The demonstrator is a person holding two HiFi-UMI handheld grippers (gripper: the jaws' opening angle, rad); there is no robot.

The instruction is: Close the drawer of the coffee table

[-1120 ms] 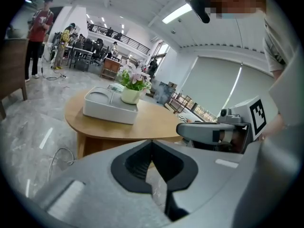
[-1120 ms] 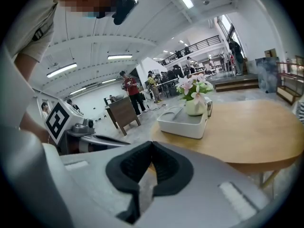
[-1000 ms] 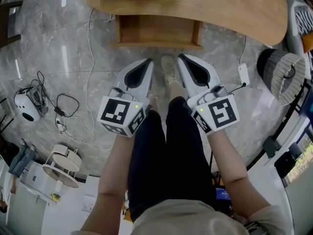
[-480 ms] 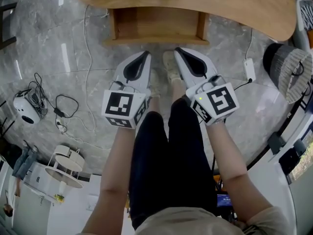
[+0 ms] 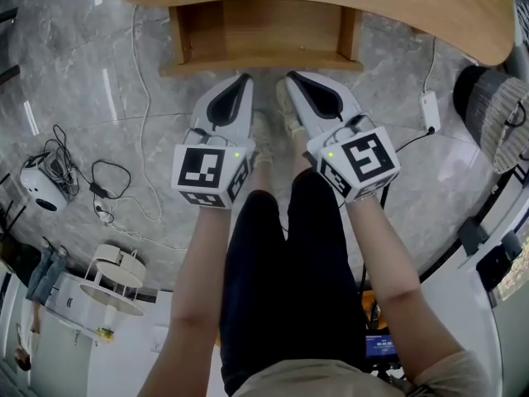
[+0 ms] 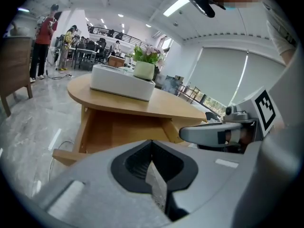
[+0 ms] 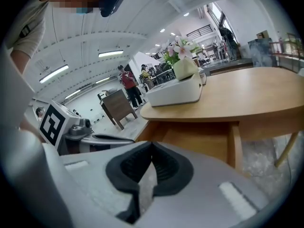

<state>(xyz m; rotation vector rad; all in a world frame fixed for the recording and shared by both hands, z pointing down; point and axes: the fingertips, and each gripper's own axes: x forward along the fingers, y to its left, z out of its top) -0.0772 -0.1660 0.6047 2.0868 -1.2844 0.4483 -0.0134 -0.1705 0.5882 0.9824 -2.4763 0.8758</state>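
The drawer [image 5: 260, 31] stands pulled out from under the counter [image 5: 397, 15], just ahead of both tools. To close it well, I would put both tips on its front, one on each side of the centre, and push straight so it does not jam. The left tool [image 5: 244, 81] and right tool [image 5: 292, 78] are clenched and empty, side by side, with the forearms [image 5: 202, 263] nearly parallel.

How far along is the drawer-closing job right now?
Nothing looks done yet: the drawer juts out open from under the table. In hand: the left gripper and right gripper, both shut and empty, point at its front and seem just short of it. Left to do: push the drawer fully in.
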